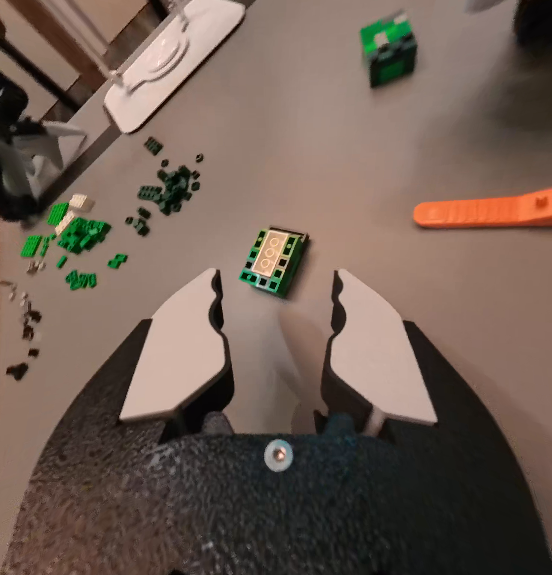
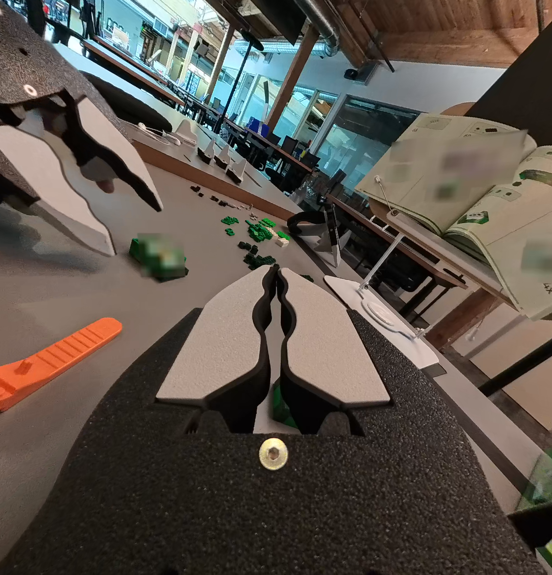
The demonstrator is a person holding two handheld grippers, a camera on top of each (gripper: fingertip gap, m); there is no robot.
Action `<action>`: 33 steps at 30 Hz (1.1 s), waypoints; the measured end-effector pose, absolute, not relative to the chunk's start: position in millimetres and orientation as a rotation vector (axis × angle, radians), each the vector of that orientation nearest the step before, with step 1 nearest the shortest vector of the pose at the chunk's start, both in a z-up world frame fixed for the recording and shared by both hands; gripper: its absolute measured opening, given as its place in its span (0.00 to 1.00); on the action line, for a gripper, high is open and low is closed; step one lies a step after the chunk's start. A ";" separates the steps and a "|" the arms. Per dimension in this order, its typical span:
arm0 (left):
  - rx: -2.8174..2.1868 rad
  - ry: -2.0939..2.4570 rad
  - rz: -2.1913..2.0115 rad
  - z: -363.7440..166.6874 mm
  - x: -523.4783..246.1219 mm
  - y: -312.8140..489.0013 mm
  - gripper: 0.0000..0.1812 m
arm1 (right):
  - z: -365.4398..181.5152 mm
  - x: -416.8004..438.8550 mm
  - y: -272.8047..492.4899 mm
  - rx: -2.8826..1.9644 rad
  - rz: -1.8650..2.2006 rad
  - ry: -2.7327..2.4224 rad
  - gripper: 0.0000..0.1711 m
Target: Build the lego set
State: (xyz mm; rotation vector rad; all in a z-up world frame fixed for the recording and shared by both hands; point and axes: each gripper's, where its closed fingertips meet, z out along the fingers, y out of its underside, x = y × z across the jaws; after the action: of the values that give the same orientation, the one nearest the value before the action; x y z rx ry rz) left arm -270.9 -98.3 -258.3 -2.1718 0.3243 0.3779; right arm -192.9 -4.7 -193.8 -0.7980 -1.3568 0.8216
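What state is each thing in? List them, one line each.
left gripper: open, empty, above the table.
right gripper: shut; nothing visibly held.
flat green assembly: lying on the table just ahead of the left gripper, untouched.
green cube assembly: standing apart, farther off.
orange brick separator: lying flat, unused.
loose bricks: scattered in piles by colour.
instruction booklet: open on its stand.

L wrist cam high, facing down; R cam low, table-level; shared: orange tool (image 1: 486,210).
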 end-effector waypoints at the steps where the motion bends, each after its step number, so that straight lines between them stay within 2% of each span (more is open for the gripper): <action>1: -2.163 0.400 0.372 -259.3 -267.8 -96.8 0.39 | -193.9 -192.8 -4.8 -0.797 0.821 -1.358 0.00; 4: -2.138 0.554 0.324 -260.9 -266.3 -91.2 0.39 | -194.1 -192.7 -5.4 -0.795 0.819 -1.362 0.00; 9: -2.172 0.480 0.042 -259.0 -279.2 -81.5 0.40 | -193.9 -192.2 -5.2 -0.795 0.818 -1.363 0.00; 12: -2.288 0.467 0.014 -273.1 -291.6 -85.0 0.40 | -193.7 -191.8 -5.3 -0.794 0.818 -1.364 0.00; 18: -2.277 0.499 -0.005 -281.5 -289.1 -82.6 0.34 | -193.8 -191.0 -5.3 -0.794 0.815 -1.368 0.00; 23: -2.296 0.483 -0.045 -283.6 -282.2 -80.6 0.33 | -193.6 -190.2 -4.7 -0.795 0.812 -1.367 0.00; 33: -2.279 0.468 0.001 -283.4 -281.9 -76.8 0.21 | -193.5 -188.1 -4.4 -0.793 0.806 -1.373 0.00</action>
State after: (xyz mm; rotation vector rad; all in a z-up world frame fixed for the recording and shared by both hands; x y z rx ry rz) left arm -281.9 -76.8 -283.4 -2.2785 0.4682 0.0012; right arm -188.1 -4.4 -193.5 -0.7926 -1.3727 0.8058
